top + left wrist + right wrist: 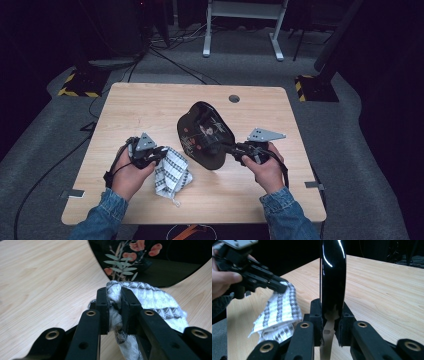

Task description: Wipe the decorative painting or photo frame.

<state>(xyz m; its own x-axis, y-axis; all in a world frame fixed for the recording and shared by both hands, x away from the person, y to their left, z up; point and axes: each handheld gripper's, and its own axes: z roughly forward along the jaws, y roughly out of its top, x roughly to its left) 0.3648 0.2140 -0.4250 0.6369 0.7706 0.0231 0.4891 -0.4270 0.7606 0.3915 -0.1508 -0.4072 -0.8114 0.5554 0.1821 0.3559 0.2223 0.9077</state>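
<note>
The left claw pinches a bunched white cloth with grey patterning. Just beyond it, the right claw clamps a glossy black, flower-painted plate on edge.

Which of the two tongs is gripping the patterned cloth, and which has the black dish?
The left tongs pinch the white patterned cloth; the right tongs clamp the rim of the glossy black flowered dish, tilted up off the table.

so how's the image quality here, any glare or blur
High view: dark room, table evenly lit, sharp. Right gripper view: white glare streaks on the glossy black plate, left hand-held gripper and cloth slightly blurred. Left gripper view: near jaws soft, plate's floral pattern clear.
</note>
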